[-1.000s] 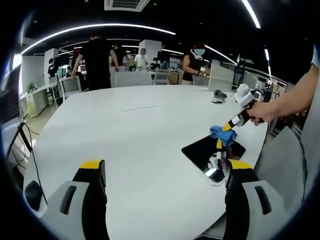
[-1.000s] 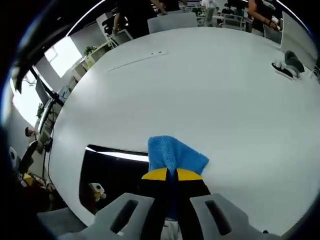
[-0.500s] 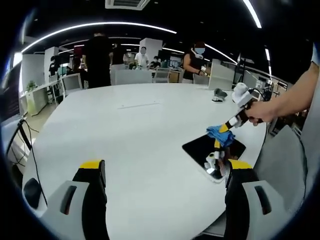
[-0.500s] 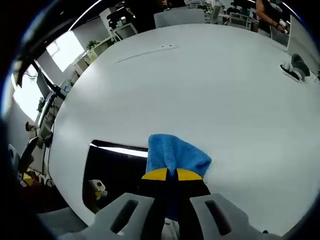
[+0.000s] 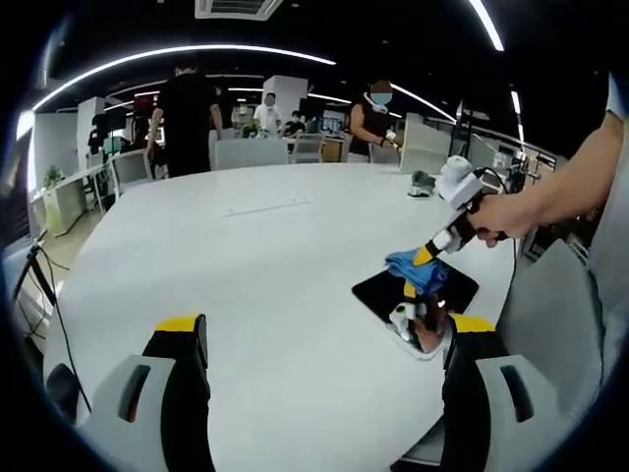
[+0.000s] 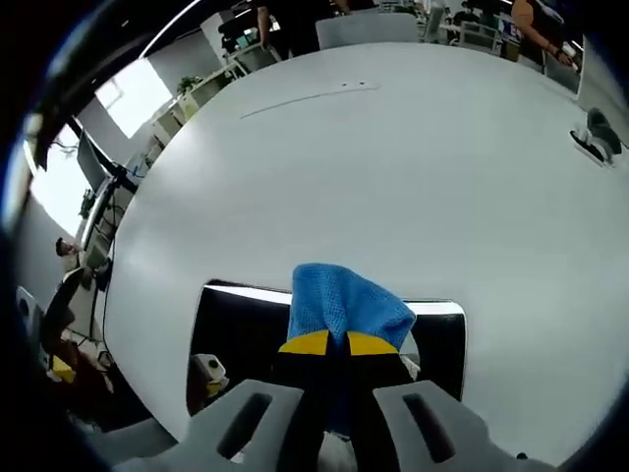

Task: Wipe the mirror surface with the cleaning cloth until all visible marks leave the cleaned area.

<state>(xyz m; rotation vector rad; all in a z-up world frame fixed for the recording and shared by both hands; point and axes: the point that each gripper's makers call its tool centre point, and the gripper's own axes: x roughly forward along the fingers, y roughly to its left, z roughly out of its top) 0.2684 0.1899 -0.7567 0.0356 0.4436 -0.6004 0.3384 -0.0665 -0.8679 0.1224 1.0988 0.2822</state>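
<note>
A dark rectangular mirror [image 6: 236, 329] lies flat on the white table [image 6: 373, 177], near its edge. My right gripper [image 6: 327, 344] is shut on a blue cleaning cloth [image 6: 344, 307], held over the mirror's far side. In the left gripper view the mirror [image 5: 408, 292] sits at the right, with the right gripper [image 5: 425, 256] and its blue cloth [image 5: 413, 267] pressed down onto it, a hand [image 5: 501, 216] holding that gripper. My left gripper [image 5: 319, 329] hangs open above the bare table, left of the mirror, with nothing between its jaws.
A small dark object [image 6: 597, 136] lies at the table's far right. Several people [image 5: 192, 118] stand beyond the far edge, among chairs [image 5: 256, 152]. A cable [image 5: 44, 295] hangs off the left edge. The table edge runs just behind the mirror.
The right gripper has carried the cloth further over the mirror, so the dark glass now shows on both sides of the cloth. The left gripper has stayed open and almost still.
</note>
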